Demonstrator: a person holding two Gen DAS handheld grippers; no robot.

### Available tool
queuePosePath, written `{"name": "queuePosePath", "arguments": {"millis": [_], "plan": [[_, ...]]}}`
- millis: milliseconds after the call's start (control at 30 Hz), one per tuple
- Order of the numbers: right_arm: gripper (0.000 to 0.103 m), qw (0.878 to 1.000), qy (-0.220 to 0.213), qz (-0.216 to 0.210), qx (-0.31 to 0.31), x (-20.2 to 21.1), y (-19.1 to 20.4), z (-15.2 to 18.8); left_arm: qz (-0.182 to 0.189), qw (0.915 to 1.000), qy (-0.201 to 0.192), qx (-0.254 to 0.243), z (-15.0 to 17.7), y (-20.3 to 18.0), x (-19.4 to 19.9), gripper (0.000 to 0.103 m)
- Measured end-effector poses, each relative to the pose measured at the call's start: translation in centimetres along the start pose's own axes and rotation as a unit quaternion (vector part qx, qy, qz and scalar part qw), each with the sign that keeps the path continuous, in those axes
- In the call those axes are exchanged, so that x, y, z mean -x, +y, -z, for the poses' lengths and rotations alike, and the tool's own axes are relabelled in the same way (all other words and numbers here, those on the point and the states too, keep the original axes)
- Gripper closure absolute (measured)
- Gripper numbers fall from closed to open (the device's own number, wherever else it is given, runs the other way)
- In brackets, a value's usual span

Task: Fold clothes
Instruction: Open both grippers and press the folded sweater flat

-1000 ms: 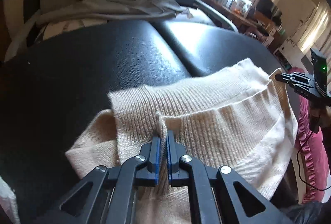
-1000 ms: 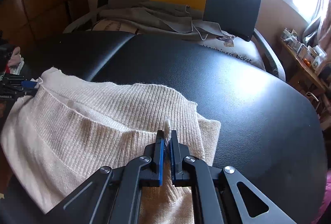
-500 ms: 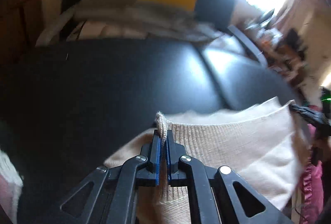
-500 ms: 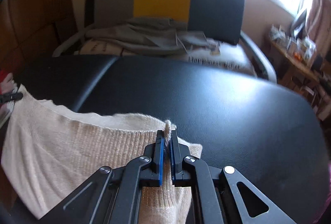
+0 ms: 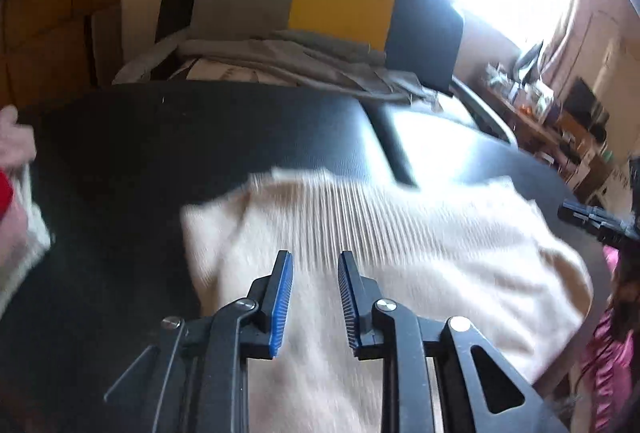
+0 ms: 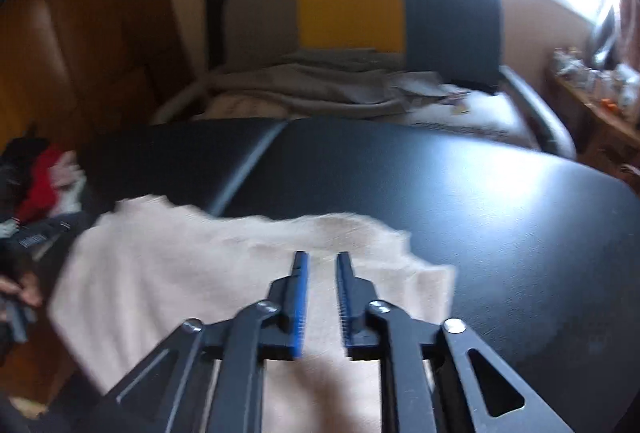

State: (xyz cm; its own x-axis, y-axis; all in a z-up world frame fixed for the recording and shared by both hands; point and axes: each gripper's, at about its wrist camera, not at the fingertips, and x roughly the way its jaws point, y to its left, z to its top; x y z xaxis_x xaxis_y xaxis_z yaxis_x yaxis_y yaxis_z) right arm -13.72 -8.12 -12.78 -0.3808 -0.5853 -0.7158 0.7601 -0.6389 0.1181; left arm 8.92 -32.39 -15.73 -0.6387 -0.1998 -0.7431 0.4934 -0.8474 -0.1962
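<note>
Nearest the lens, the left gripper (image 5: 314, 261) had its blue-padded jaws parting, with nothing caught between them; the cream knit sweater (image 5: 400, 253) lay just below the tips. The right gripper (image 6: 322, 261) was likewise spreading its jaws over the same garment (image 6: 192, 273), the cloth free of the pads. The sweater sat folded over on the near part of the black padded table (image 6: 500, 213), its front portion hanging off the near edge.

The likely trouble from here was slippage: the surface looked slick and much of the knit overhung the edge, so its own weight could drag the fold apart or pull the garment off. A fingertip snagging the loose ribbing as a gripper drew away could also lift the top layer and spoil the fold.

No true container showed. At the left, a heap of red, white and dark clothes (image 6: 48, 185) lay off the table. Farther back, a grey, yellow and dark chair (image 6: 360, 13) held grey crumpled fabric (image 6: 312, 89) on its seat.
</note>
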Motion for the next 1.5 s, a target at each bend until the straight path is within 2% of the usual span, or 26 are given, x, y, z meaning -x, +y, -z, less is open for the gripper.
{"name": "queuePosePath", "arguments": {"millis": [33,100,200,233,333,500,567,633,733,833,900,967,1067,1100,1133,1167,1233,1367,1400,1500], "plan": [[0.064,1.000,0.008,-0.003,0.006,0.1,0.6,0.5,-0.007,0.9999,0.012,0.002,1.1,-0.1,-0.2,0.080],[0.054,0.999,0.034,0.023,0.011,-0.7,1.2,2.0,-0.026,0.9992,0.026,0.015,3.5,0.5,-0.4,0.080],[0.053,0.993,0.087,0.066,-0.037,-2.3,0.1,5.7,-0.028,0.9996,0.004,0.008,6.1,1.3,1.0,0.079],[0.053,0.992,0.088,0.063,-0.067,-2.3,-0.4,7.3,-0.032,0.9995,0.004,0.005,6.5,1.6,1.4,0.079],[0.052,0.992,0.037,0.033,-0.120,-0.1,-0.3,10.7,-0.039,0.9992,0.006,0.001,7.3,2.5,2.2,0.079],[0.051,0.994,0.019,0.040,-0.097,1.7,2.1,13.2,-0.041,0.9991,0.007,0.004,8.3,3.6,3.4,0.079],[0.051,0.993,0.030,0.034,-0.105,1.7,2.3,13.0,-0.046,0.9989,0.008,-0.002,8.6,3.9,4.1,0.079],[0.042,0.993,0.046,0.022,-0.104,1.8,2.8,12.8,-0.052,0.9986,0.009,-0.006,8.2,4.0,4.7,0.079],[0.036,0.996,0.063,0.016,-0.068,2.2,4.2,11.8,-0.048,0.9986,-0.015,-0.019,7.1,3.3,6.4,0.077],[0.036,0.998,0.038,0.001,-0.042,3.0,5.6,10.1,-0.049,0.9974,-0.022,-0.047,5.9,1.9,6.2,0.076],[0.032,1.000,0.022,0.005,-0.014,3.0,6.6,8.9,-0.055,0.9972,0.000,-0.052,5.6,1.4,4.7,0.076],[0.031,1.000,0.024,0.012,0.003,1.5,7.1,7.9,-0.065,0.9970,0.017,-0.038,6.2,1.7,3.0,0.074],[0.031,0.999,0.048,0.024,0.006,-1.5,7.8,7.8,-0.066,0.9975,0.005,-0.022,6.6,2.1,2.3,0.071],[0.028,0.998,0.062,0.030,0.000,-2.7,7.4,8.4,-0.063,0.9979,0.004,-0.017,6.6,2.3,2.3,0.071],[0.019,0.997,0.063,0.033,-0.004,-3.5,7.0,9.0,-0.059,0.9981,0.003,-0.014,6.6,2.5,2.3,0.070],[0.018,0.999,0.037,0.028,-0.002,-3.5,6.8,9.4,-0.055,0.9984,0.005,-0.011,6.5,2.7,2.3,0.070],[0.013,1.000,0.016,0.024,0.003,-3.9,6.4,9.7,-0.041,0.9991,0.011,0.001,6.0,3.1,2.9,0.070],[0.010,1.000,0.009,0.018,-0.001,-4.1,6.1,9.8,-0.020,0.9990,-0.004,0.041,5.0,5.9,5.6,0.066],[0.010,1.000,0.005,0.014,-0.002,-4.0,6.0,9.9,-0.020,0.9985,-0.003,0.052,4.8,6.8,6.2,0.059],[0.009,1.000,-0.004,0.011,-0.004,-3.9,6.0,10.3,0.015,0.9968,0.020,0.076,4.0,9.3,6.7,0.056]]}}
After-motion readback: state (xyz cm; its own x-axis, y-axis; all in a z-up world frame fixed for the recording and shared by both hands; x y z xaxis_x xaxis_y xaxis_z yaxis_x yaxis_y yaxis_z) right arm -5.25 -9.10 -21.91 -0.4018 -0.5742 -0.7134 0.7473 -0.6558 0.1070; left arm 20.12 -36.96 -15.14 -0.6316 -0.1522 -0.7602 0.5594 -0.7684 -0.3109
